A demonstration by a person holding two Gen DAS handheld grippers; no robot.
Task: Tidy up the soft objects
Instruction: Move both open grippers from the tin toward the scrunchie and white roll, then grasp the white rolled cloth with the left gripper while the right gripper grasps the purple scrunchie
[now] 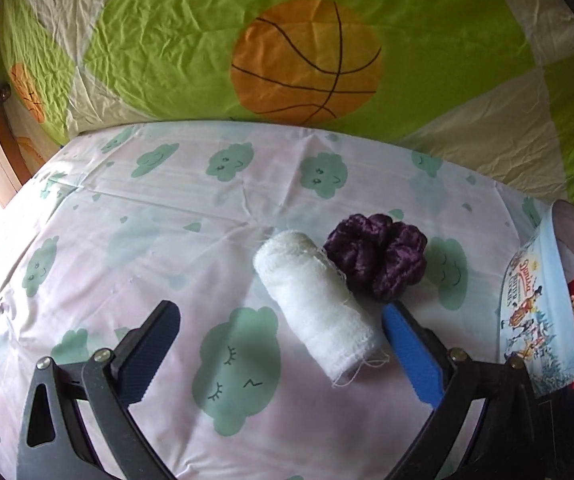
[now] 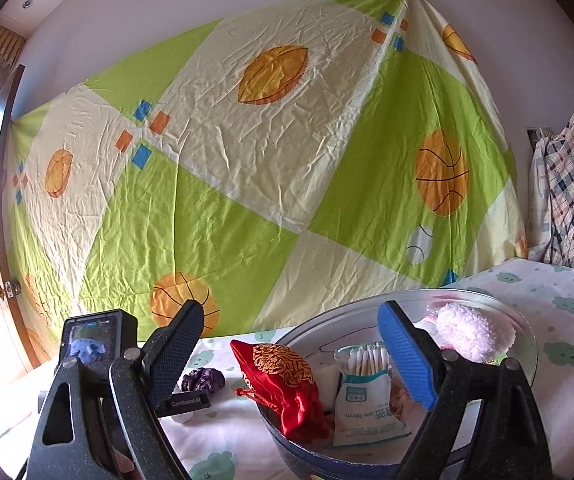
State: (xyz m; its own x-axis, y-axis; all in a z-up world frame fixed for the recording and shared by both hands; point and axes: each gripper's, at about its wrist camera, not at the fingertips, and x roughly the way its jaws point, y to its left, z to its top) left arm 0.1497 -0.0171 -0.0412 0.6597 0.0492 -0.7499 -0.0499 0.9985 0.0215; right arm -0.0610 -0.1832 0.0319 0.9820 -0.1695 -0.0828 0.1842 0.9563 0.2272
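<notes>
Left gripper point(image 1: 283, 316): jaws spread wide, nothing clamped. It angles down over the surface point(image 1: 127, 216), which is covered in a white cloth printed with green cloud faces. A white gauze roll point(image 1: 319, 308) lies on its side between the two fingers, close against the inner face of the blue finger point(image 1: 413, 354) and well apart from the dark finger point(image 1: 151, 348); I cannot tell whether roll and blue finger actually touch. Loose threads trail from the roll's near end.

Just beyond the blue fingertip sits a purple scrunchie point(image 1: 377, 262), touching the far end of the gauze roll. Further out past the blue finger, at the frame edge, is a round tin point(image 1: 535, 320) with a printed biscuit label.

Right gripper point(image 2: 291, 320): released, jaws wide, empty, pointing about level. The tin point(image 2: 527, 332) sits directly ahead and below its fingers. Inside it: a red drawstring pouch point(image 2: 287, 384) with gold embroidery draped over the near rim, a pack of cotton swabs point(image 2: 363, 392) between the fingers, and a fluffy pink item point(image 2: 475, 336) behind the blue finger (its exact nature is unclear). The scrunchie point(image 2: 203, 380) shows past the dark finger, outside the tin.

Behind everything hangs a green and cream sheet point(image 2: 247, 160) with ball prints.
</notes>
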